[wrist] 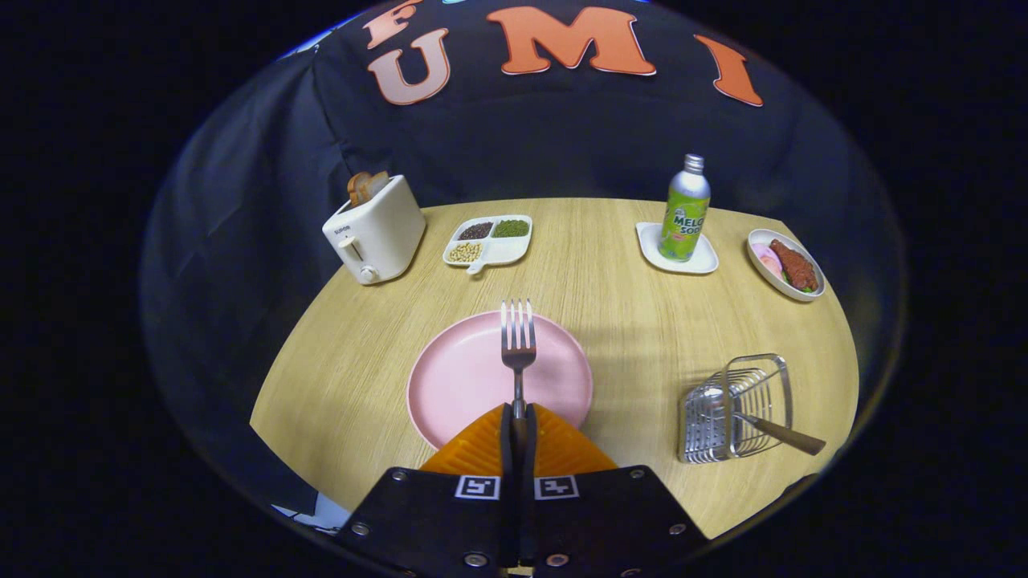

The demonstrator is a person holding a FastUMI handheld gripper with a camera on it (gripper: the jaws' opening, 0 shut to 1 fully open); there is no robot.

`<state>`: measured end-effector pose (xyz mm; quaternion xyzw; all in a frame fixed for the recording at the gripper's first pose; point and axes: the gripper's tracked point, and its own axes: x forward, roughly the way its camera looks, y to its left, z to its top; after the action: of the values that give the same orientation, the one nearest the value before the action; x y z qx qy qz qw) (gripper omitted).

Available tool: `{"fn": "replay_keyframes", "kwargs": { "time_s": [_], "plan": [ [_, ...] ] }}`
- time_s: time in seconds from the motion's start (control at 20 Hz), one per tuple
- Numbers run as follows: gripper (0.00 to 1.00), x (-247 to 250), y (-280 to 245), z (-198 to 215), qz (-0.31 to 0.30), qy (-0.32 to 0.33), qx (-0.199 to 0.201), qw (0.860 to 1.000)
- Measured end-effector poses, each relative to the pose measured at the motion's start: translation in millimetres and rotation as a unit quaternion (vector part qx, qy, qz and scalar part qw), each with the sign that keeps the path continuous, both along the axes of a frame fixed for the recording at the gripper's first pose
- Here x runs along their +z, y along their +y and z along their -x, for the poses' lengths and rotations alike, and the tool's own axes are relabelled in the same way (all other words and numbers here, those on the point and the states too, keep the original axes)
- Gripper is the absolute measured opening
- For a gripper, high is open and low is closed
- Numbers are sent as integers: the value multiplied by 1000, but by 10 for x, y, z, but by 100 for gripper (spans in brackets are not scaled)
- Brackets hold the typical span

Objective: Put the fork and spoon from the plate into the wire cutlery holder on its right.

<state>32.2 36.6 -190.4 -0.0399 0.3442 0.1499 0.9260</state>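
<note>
My gripper (518, 421) sits low in the middle of the frame, and its two fingers are squeezed tight together on the handle of the fork (518, 345). Both fingers press on the thin handle, one from each side, with almost no gap between them. The fork sticks straight out ahead of the fingers, with its prongs pointing away from me toward the far side of the table (610, 297). I can see four prongs.

Under the fork is the pink plate (458, 377). It lies just ahead of my fingers, in the middle of the frame. The fork hangs over the plate, but I cannot tell if it touches it.

To the lower right of the frame is the wire holder (735, 409). It stands on the table, well apart from the plate. The spoon (747, 413) is in it, with its shiny bowl inside the wires and its brown handle poking out to the right.

Farther back, in the upper left, I see a white toaster (375, 230) with bread (365, 185) sticking up out of the top. Next to it is a white tray (490, 239) with little boxes of beans and seeds. In the upper right a green bottle (685, 210) stands upright on a small white square dish (676, 249). Beside that, farther right, is a white bowl (785, 265) with red and pink food in it.
</note>
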Motion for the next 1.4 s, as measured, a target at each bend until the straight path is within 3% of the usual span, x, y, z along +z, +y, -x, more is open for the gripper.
{"fn": "replay_keyframes", "kwargs": {
  "time_s": [0.35,0.7,1.1,1.4],
  "plan": [
    [1,442,-875,131,66,9,-32,997],
    [1,518,-1475,365,110,105,-50,987],
    [2,388,-1569,478,144,239,-38,959],
    [3,335,-1583,293,165,280,-34,945]
  ]
}}
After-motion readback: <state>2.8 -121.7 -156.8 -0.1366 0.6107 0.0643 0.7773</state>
